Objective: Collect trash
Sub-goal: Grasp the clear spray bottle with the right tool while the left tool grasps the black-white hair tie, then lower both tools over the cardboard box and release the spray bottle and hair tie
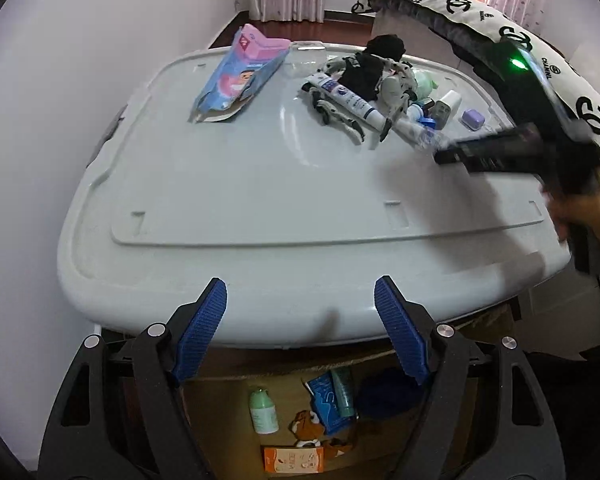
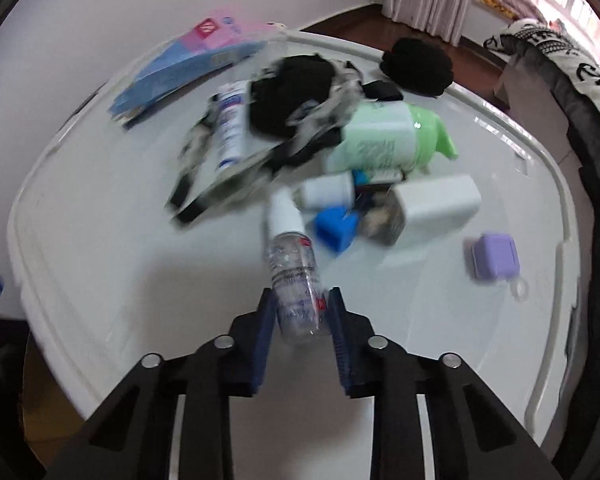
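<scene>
Nearest the right wrist camera, the right gripper (image 2: 302, 312) has its blue-padded fingers (image 2: 265, 320) closed on the base of a small clear bottle (image 2: 294, 280) with a white cap, which points away from the camera above the white bench (image 2: 100, 280). Just beyond the bottle lie a blue cap-like piece (image 2: 334, 232), a small white jar (image 2: 328, 192) and a white rectangular box (image 2: 440, 200); a lilac case (image 2: 494, 256) sits apart to the right. Farther back, a pale green bottle (image 2: 384, 136) lies on its side, touching a heap of black and spotted fabric (image 2: 296, 100) that partly covers a white tube (image 2: 232, 124). At the far left edge rests a blue and pink packet (image 2: 188, 64), and a black knitted item (image 2: 418, 66) lies at the far right edge. In the left wrist view, the left gripper (image 1: 300, 320) hangs at the near edge of the bench with its fingers (image 1: 202, 332) spread wide and nothing between them. Below them a cardboard box (image 1: 228, 420) holds a green bottle (image 1: 263, 410), a blue packet (image 1: 328, 400) and an orange packet (image 1: 294, 460). At the right of that view, a hand (image 1: 584, 208) carries the blurred right gripper.
</scene>
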A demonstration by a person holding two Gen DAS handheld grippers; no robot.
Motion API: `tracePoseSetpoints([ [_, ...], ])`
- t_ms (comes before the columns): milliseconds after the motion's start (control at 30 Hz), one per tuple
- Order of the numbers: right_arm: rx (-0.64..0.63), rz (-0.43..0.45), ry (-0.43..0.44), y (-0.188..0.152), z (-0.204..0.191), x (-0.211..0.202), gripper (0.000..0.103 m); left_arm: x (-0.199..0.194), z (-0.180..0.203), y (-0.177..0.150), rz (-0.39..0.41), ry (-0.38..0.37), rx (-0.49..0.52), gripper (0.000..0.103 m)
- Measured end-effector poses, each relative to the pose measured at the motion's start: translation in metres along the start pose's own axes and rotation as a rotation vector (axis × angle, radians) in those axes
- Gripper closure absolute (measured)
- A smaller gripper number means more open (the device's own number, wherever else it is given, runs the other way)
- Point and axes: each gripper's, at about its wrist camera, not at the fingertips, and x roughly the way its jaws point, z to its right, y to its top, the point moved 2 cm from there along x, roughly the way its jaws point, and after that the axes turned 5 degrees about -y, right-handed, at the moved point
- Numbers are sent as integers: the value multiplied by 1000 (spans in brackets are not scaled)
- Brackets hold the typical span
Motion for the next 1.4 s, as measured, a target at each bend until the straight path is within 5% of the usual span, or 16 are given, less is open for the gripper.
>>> tracePoseSetpoints([
  [300, 359, 221, 154, -94, 35, -121, 79, 49, 70, 91, 102, -21, 262, 28],
  [500, 417, 193, 151, -113, 52, -108, 79, 118, 102, 139, 74, 10, 307, 31],
  [533, 415, 173, 139, -111, 56, -99, 79, 129, 102, 143, 62, 18, 302, 38],
  [600, 399, 147, 116, -103, 65, -84, 79, 139, 101, 148, 73, 30, 308, 78],
  [633, 377, 135, 86, -97, 68, -77, 79, 140, 101, 150, 73, -7, 309, 90],
  [733, 334, 93, 40, -94, 72, -61, 79, 139, 99, 152, 70, -37, 312, 97],
  [833, 301, 16, 26, -95, 68, -39, 79, 123, 97, 150, 126, -42, 345, 99],
  [1100, 240, 5, -24, -87, 57, -33, 79, 33, 56, 137, 230, -116, 247, 98],
  [1400, 451, 92, 263, -89, 51, -61, 79, -85, 10, 75, 320, -119, 183, 98],
])
